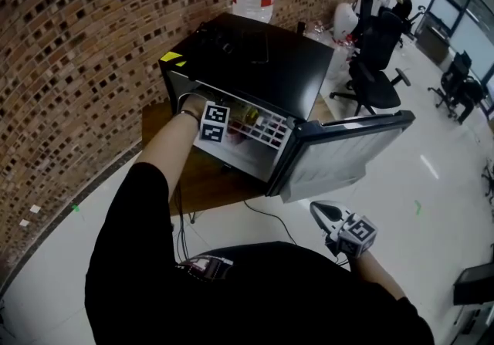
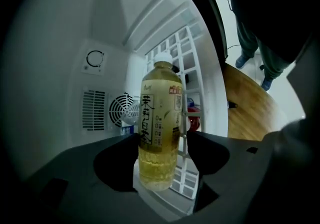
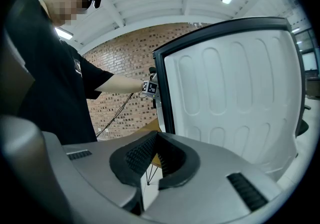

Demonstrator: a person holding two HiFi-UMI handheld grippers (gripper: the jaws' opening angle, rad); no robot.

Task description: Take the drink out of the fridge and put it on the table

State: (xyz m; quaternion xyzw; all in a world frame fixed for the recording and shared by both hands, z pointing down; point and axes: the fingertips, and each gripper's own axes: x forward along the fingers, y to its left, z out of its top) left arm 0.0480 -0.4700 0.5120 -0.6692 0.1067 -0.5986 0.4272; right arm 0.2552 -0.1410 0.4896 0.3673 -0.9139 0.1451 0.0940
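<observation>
While the fridge (image 1: 255, 65) stands open, the left tongs (image 2: 160, 143) reach inside, jaws apart on either side of the bottle (image 2: 159, 107). It stands upright between them, not clamped, seemingly lined up for a grip. The right tongs (image 3: 155, 153), closed and empty, hang beside the door (image 3: 235, 102), likely to stay clear.

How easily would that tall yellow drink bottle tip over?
Probably fairly easily: the bottle is tall and narrow, standing upright. It looks nearly full, so likely heavyish, which may steady it. Its smooth plastic could be slippery.
</observation>
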